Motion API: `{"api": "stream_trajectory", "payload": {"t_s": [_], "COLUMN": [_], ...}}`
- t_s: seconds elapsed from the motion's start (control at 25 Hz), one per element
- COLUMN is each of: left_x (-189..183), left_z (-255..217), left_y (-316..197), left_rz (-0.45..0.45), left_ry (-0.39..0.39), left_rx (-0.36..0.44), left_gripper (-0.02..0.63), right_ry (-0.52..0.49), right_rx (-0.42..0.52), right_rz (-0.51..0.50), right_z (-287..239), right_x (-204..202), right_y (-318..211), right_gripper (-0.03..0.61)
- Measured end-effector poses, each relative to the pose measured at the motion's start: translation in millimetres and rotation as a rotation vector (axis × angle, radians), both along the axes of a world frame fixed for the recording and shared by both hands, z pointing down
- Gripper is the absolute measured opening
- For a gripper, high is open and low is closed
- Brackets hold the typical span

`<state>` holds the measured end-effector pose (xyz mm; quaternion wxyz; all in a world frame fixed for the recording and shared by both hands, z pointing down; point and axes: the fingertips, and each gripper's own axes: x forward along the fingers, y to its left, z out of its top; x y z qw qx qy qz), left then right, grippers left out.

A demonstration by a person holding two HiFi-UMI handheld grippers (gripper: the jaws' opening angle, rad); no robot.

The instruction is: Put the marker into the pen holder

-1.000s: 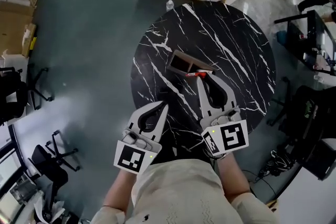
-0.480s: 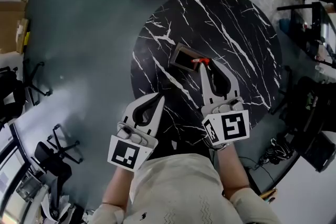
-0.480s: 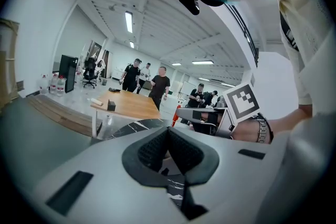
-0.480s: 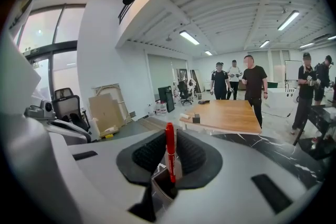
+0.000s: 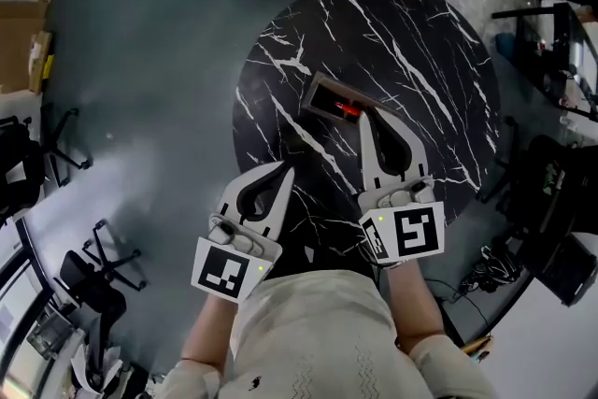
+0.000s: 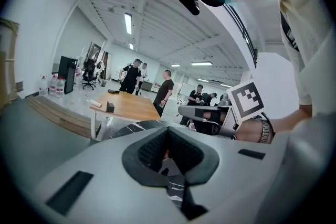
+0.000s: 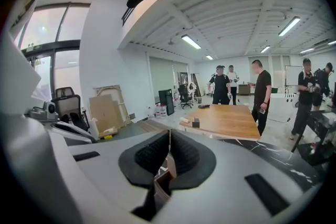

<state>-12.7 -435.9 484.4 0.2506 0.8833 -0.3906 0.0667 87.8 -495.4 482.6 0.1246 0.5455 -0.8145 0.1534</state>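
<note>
Almost home: the right gripper [image 5: 363, 115], its jaws pressed together on the marker [image 5: 348, 110], hangs over the pen holder [image 5: 322, 98] near the middle of the round black marble table [image 5: 420, 61]. From the head view, the marker's red end shows inside the holder's dark rectangular mouth, close to the wall nearest the person. How much of its length is already below the rim cannot be told. The right gripper view shows the pads meeting in a thin line, with a brown wall of the holder just beneath them. The left gripper [image 5: 283, 171], jaws closed on nothing, hovers above the table's near edge, well apart from the holder.

The step in hand appears to be the drop itself, and the task looks close to done. Doing it well probably means keeping the marker lined up with the opening and off the rim. It should go down until the walls surround the barrel, and only then should the jaws part. A release too high or at a slant could let the marker tip out or catch on the rim. The holder looks like a light box, so lifting the gripper straight up afterwards should avoid nudging it across the smooth stone.
</note>
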Motion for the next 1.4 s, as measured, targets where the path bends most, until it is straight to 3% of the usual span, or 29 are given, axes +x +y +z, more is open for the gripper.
{"api": "stream_trajectory", "payload": {"t_s": [0.36,0.88,1.12,1.4], "left_x": [23.3,82.9,88.6,98.8], "left_z": [-34.3,-99.6,-92.8,-99.0], "left_y": [30.4,112.7,156.5,177.7], "left_rz": [0.026,0.029,0.025,-0.003], "left_ry": [-0.007,0.008,-0.052,-0.048], "left_rx": [0.074,0.211,0.201,0.217], "left_gripper": [0.008,0.008,0.008,0.008], "right_ry": [-0.042,-0.081,-0.075,-0.074], "right_rx": [0.086,0.115,0.139,0.139], "right_rz": [-0.058,-0.131,-0.141,-0.156], "right_z": [-51.3,-100.6,-109.7,-114.4], "right_x": [0.7,30.9,45.8,58.1], "right_y": [48.6,161.8,193.7,219.3], "right_gripper": [0.015,0.015,0.015,0.015]}}
